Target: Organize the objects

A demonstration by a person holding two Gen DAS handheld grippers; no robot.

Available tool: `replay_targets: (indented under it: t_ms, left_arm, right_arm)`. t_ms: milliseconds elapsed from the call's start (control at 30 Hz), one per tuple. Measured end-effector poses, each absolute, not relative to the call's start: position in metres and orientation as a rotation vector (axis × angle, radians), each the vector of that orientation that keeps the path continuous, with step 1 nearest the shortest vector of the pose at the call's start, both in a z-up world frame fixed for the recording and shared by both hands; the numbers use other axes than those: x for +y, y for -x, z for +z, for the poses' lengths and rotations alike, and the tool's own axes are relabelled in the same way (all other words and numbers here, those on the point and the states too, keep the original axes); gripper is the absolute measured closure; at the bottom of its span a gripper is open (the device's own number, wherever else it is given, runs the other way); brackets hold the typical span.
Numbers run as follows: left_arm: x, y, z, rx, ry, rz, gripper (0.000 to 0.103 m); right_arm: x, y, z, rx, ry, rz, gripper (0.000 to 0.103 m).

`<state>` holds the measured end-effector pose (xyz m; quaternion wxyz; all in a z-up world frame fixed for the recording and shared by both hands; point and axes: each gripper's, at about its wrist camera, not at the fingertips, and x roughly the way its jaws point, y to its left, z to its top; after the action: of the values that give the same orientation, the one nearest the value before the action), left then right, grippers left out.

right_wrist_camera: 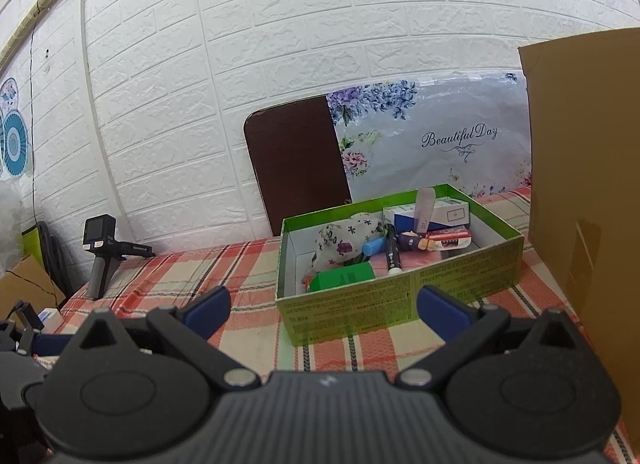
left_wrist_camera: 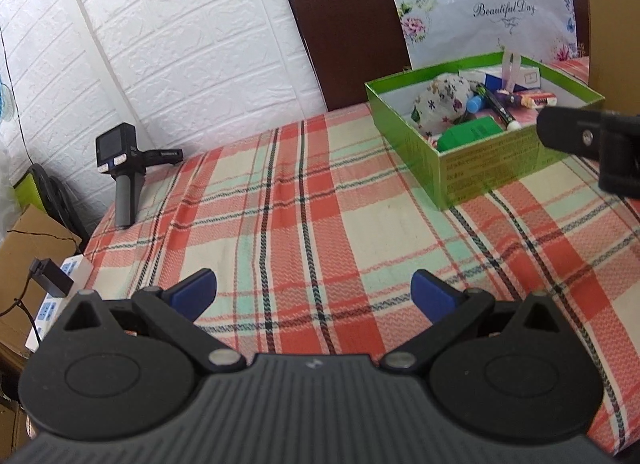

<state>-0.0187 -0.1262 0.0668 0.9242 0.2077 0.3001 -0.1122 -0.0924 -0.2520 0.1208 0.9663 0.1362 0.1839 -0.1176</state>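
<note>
A green open box [left_wrist_camera: 480, 167] [right_wrist_camera: 360, 312] stands on the plaid tablecloth [left_wrist_camera: 312, 223], filled with several small items: a floral cloth pouch [right_wrist_camera: 348, 240], a green packet [right_wrist_camera: 344, 278], a black marker [right_wrist_camera: 391, 250], a blue-and-white carton [right_wrist_camera: 436, 213]. My left gripper [left_wrist_camera: 314, 290] is open over bare cloth, well in front and left of the box. My right gripper [right_wrist_camera: 324, 310] is open just before the box's near wall, nothing between its blue pads. Part of the right gripper [left_wrist_camera: 592, 139] shows at the left wrist view's right edge.
A camera on a grey handle [left_wrist_camera: 124, 167] [right_wrist_camera: 100, 260] stands at the table's far left by the white brick wall. A brown board with a floral sheet [right_wrist_camera: 400, 151] leans behind the box. A large cardboard box [right_wrist_camera: 588, 191] blocks the right. A power strip [left_wrist_camera: 60, 300] lies off the table's left edge.
</note>
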Motion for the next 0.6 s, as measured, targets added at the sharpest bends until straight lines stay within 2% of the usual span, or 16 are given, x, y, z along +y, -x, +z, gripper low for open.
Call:
replay_targets:
  t_ms: [267, 600]
  left_arm:
    - [-0.125, 0.021, 0.051, 0.731, -0.437, -0.296, 0.0]
    - [-0.128, 0.025, 0.046, 0.767, -0.442, -0.344, 0.0]
  right_arm:
    - [-0.257, 0.092, 0.113, 0.391, -0.292, -0.248, 0.0]
    - [-0.258, 0.089, 0.106, 0.414, -0.303, -0.253, 0.0]
